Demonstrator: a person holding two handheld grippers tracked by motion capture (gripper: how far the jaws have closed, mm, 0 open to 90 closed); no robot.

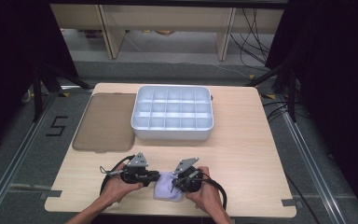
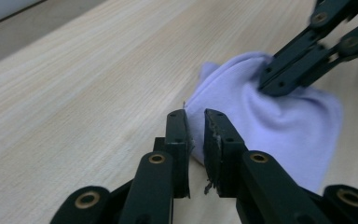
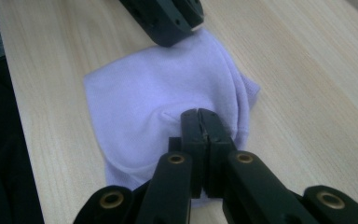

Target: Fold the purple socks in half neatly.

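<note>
The wooden table (image 1: 242,140) carried a white compartment tray (image 1: 172,113) toward its 12 o'clock side, and a flat smoky-brown lid (image 1: 105,122) lay just beside that tray at its 9 o'clock. A small lavender cloth (image 1: 168,191) lay crumpled near the table's 6 o'clock edge, between the two hands. The left gripper (image 2: 196,122) reached in from the cloth's 9 o'clock; its jaws stood nearly together, pinching the cloth's near edge in the narrow gap between them. The right gripper (image 3: 200,122) came in from the cloth's 3 o'clock, jaws pressed tight together on a raised fold of the fabric, puckering it around the tips.
</note>
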